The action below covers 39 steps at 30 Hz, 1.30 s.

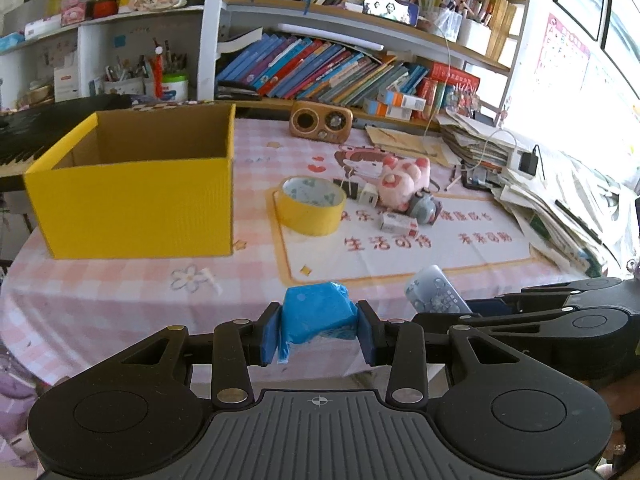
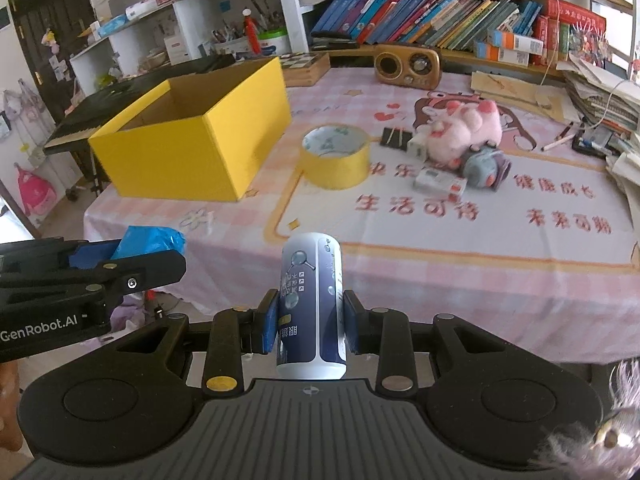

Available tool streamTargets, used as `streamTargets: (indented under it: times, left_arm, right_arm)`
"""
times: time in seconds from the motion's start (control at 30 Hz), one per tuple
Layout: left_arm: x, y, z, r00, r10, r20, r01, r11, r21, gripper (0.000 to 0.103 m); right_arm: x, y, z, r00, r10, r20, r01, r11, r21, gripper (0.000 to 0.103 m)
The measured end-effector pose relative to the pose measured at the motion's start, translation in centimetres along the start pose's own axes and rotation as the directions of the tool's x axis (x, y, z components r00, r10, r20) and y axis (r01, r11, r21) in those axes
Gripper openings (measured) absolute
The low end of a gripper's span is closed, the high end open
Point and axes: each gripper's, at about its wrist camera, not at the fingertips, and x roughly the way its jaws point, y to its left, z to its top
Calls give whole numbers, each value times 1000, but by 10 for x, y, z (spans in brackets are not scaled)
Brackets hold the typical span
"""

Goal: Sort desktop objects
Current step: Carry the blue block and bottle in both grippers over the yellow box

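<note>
Yellow box (image 1: 136, 204), yellow tape roll (image 1: 311, 210), blue packet (image 1: 318, 316), pink-checked tablecloth (image 1: 120, 300)

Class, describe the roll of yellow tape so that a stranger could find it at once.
Start at the big open yellow cardboard box on the pink checked tablecloth. Just right of it sits the wide roll of yellow tape, lying flat, hole upward. It is the only ring there; the pink plush toy beyond is soft and fuzzy.

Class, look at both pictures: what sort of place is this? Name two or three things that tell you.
Probably a home study or child's room: crowded bookshelves, a table with a pink cartoon cloth, a plush toy, and a keyboard piano beside it.
</note>
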Motion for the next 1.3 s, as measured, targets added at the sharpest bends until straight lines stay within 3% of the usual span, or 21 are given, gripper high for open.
streamTargets:
  times: [0.37,1.3]
  left_arm:
    - [-30,30,-25,1000,19,-9,-19,1000,-9,38]
    - [-65,82,-41,992,123,32,-119,986,-114,37]
  right_arm:
    - [-1,45,-25,999,26,-19,-26,1000,1,30]
    - [21,112,-18,991,121,-56,-127,983,-129,30]
